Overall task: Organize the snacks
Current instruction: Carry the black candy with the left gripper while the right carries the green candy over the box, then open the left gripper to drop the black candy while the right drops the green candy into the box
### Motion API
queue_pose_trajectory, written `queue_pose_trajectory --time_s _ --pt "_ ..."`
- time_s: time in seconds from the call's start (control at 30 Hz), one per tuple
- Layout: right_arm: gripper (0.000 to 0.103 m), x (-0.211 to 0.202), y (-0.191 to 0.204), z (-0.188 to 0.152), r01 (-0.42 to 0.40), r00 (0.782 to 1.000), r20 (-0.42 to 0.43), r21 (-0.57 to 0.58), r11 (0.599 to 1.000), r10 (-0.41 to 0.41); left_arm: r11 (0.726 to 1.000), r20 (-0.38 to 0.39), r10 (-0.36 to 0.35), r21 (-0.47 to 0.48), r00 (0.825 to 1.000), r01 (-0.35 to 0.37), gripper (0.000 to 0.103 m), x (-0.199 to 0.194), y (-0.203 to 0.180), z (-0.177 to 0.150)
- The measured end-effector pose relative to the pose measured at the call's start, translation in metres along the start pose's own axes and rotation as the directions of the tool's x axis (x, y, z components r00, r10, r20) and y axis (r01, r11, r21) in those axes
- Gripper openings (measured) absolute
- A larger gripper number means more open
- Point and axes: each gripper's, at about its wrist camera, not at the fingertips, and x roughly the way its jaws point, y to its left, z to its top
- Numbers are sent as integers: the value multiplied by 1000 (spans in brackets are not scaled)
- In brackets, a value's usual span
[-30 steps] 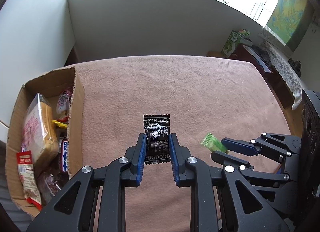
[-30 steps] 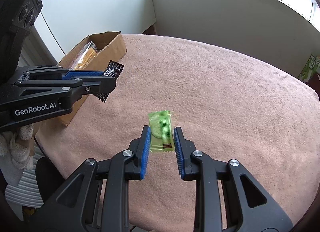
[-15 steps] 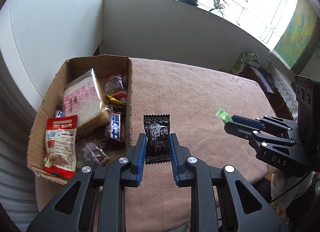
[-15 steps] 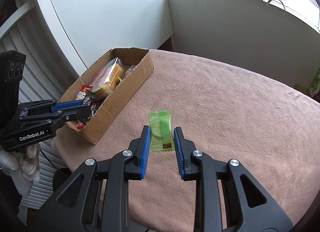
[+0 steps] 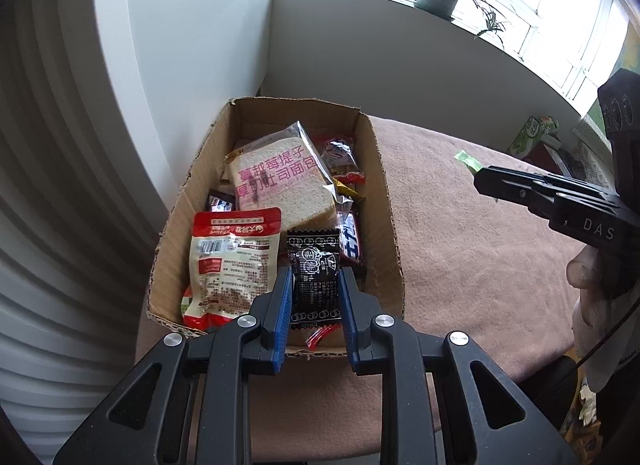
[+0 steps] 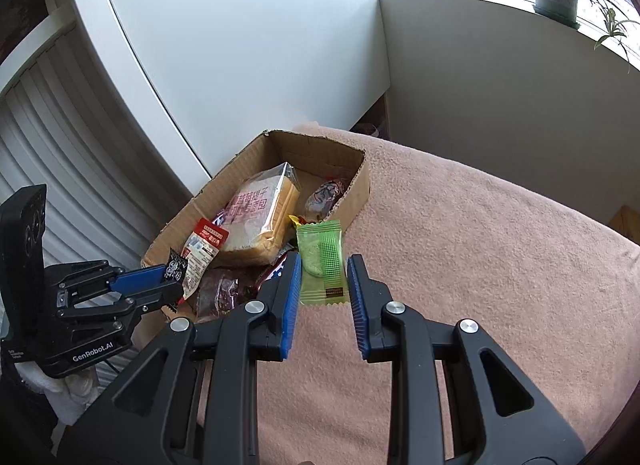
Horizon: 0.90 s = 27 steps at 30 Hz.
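Claw grips come first: the left claw (image 5: 314,301) is clamped on a black snack packet (image 5: 316,265), held above the near end of the cardboard box (image 5: 384,185), a sensible place to drop it. The right claw (image 6: 323,285) is pinched shut on a green snack packet (image 6: 322,261), poised at the box's table-side wall (probably queued for the same drop). Further in, a bagged bread slice (image 5: 276,185) and a red-and-white pouch (image 5: 232,261) lie over smaller wrappers, most of them buried and unreadable. The pink-covered table (image 6: 480,245) runs out of view; the box's floor is hidden.
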Motion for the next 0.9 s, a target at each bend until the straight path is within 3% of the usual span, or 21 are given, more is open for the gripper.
queue_pose_trajectory --time_s 0.17,0.4,0.53,0.9 --pt "25 23 19 29 31 999 -5 -54 998 -32 1000 5 10 -22 1000 -10 21 0 14 12" --pt "25 52 35 50 28 999 -30 -97 995 -31 998 48 65 -24 997 -64 21 9 27 52" --pt "25 69 34 59 28 998 -53 -89 996 -33 993 65 115 -1 991 -115 21 23 26 71" --pt "25 93 9 64 10 997 -76 -29 1000 -12 989 55 146 -17 988 -146 21 58 27 103"
